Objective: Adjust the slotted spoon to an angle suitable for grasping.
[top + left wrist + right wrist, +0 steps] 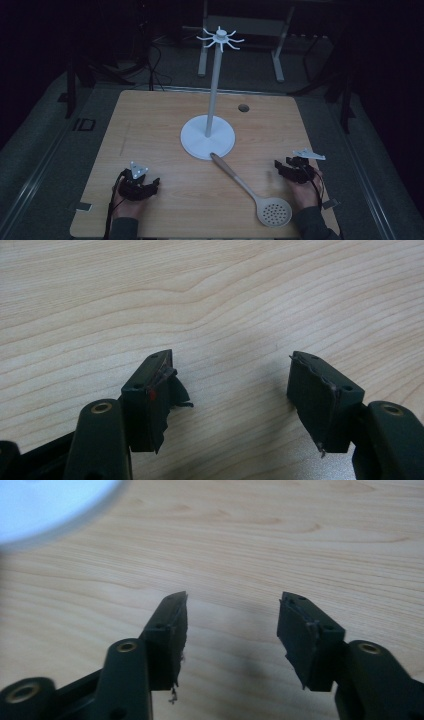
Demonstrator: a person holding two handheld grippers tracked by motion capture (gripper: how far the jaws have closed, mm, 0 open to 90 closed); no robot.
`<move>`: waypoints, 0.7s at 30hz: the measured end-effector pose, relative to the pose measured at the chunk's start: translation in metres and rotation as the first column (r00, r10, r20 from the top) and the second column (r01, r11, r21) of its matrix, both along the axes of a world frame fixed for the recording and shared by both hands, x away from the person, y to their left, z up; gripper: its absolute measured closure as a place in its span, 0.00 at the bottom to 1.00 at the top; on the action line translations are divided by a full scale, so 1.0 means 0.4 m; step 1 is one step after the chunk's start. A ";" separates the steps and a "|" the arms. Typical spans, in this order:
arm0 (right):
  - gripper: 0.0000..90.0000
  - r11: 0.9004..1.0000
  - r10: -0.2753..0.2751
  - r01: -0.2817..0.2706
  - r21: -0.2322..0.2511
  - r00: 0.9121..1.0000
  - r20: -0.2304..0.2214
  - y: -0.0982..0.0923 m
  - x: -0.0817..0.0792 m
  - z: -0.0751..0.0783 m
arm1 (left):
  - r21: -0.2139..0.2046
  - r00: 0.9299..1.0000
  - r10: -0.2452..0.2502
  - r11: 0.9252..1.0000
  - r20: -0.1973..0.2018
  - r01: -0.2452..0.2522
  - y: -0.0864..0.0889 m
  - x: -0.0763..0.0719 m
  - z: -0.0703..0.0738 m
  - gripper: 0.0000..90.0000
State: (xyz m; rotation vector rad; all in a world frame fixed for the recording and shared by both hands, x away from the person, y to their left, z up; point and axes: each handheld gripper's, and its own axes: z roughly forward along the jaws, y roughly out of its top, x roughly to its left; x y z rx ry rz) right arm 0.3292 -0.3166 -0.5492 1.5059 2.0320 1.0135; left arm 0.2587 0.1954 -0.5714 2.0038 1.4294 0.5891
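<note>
Two grippers: left gripper [150,184] lower left, right gripper [281,166] lower right, each in a hand.
Jaws: both pairs spread, holding nothing, over bare counter [160,120].
Spoon: spoon [252,192] lies between them, nearer right, handle touching stand [207,137].
Room: open wood between.

Left gripper [156,182] fingers [150,400] apart; right gripper [276,165] fingers [170,635] apart, empty.
</note>
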 end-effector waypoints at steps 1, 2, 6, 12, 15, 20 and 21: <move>0.54 1.000 0.015 -0.015 0.026 1.000 -0.006 -0.005 -0.005 0.006 | 0.000 1.000 -0.001 1.000 0.001 0.001 -0.001 0.000 0.000 0.40; 0.56 0.999 0.027 -0.026 0.036 1.000 -0.005 -0.009 -0.010 0.012 | 0.000 1.000 -0.001 1.000 0.001 0.001 -0.001 0.000 0.000 0.40; 0.63 0.998 0.055 -0.055 0.041 0.998 -0.001 -0.007 -0.022 0.034 | 0.001 1.000 -0.003 1.000 0.002 0.003 -0.001 0.000 0.002 0.40; 0.59 0.992 0.129 -0.129 -0.007 0.992 -0.007 0.023 -0.039 0.068 | -0.003 1.000 -0.002 1.000 0.005 0.002 0.001 0.000 0.003 0.40; 0.58 0.990 0.140 -0.140 -0.020 0.990 0.000 0.033 -0.043 0.081 | -0.003 1.000 -0.001 1.000 0.005 0.001 0.002 -0.001 0.003 0.40; 0.56 0.985 0.166 -0.166 -0.040 0.986 0.010 0.056 -0.048 0.114 | -0.002 1.000 -0.001 1.000 0.006 0.001 0.000 -0.001 0.003 0.40; 0.56 0.985 0.166 -0.166 -0.040 0.986 0.010 0.056 -0.048 0.114 | -0.002 1.000 -0.001 1.000 0.006 0.001 0.000 -0.001 0.003 0.40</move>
